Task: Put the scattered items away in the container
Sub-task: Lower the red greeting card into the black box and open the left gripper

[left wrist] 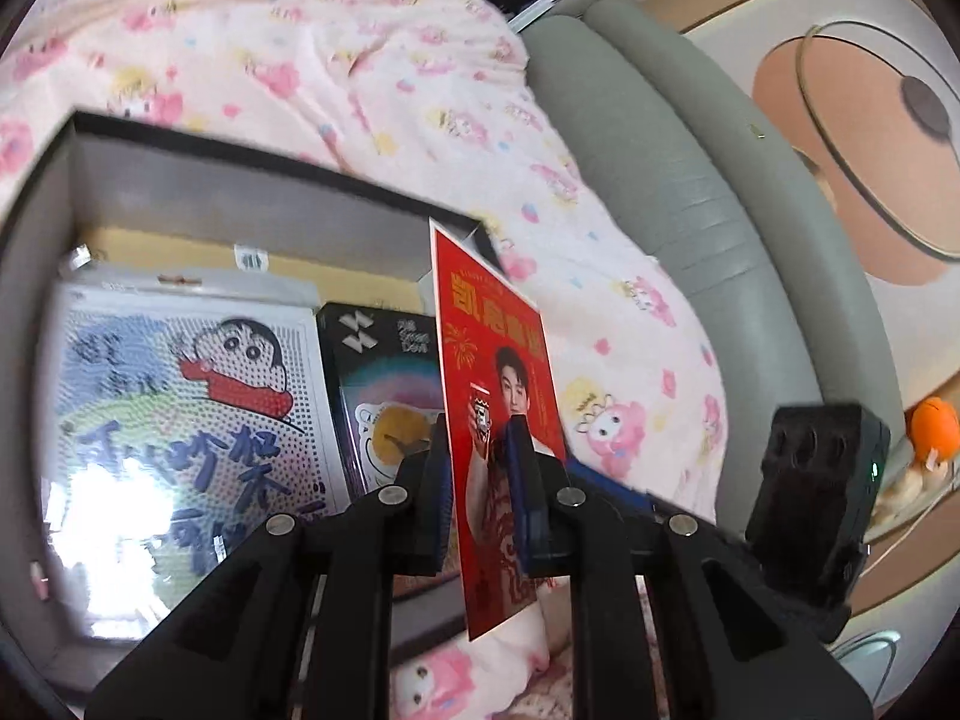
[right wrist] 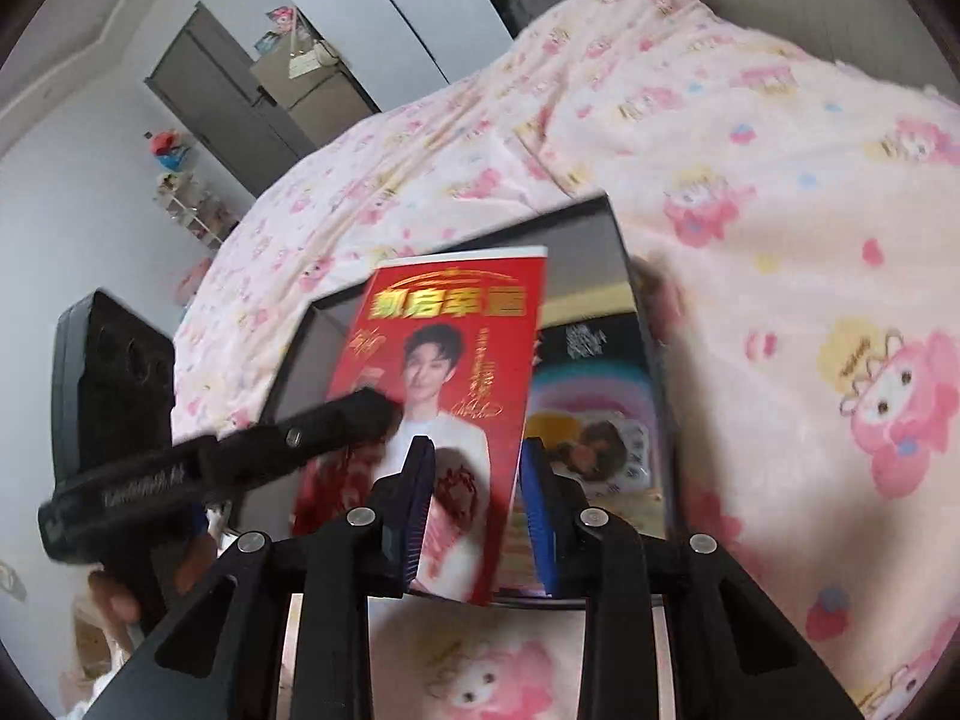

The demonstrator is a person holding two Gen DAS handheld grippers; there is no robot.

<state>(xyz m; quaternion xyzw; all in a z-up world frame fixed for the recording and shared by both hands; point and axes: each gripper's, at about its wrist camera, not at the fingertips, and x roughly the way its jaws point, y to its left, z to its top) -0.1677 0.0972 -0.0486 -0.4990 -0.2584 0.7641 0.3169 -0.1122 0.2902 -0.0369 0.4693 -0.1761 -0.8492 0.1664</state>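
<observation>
Two pairs of tongs meet at one stiff, glossy red card (left wrist: 498, 372). The left tongs (left wrist: 480, 480) pinch its lower part narrowly, holding it upright above the box's near right corner. The right tongs (right wrist: 477, 492) stand apart around its edge, not pressing. The dark, straight-walled box (left wrist: 198, 186) lies on a soft pink printed bedspread (left wrist: 360, 78), holding two flat rectangular packs, with bare floor beyond them.

red card (right wrist: 444, 354) | gold Chinese heading, partly blurred: 凯启幸福
</observation>
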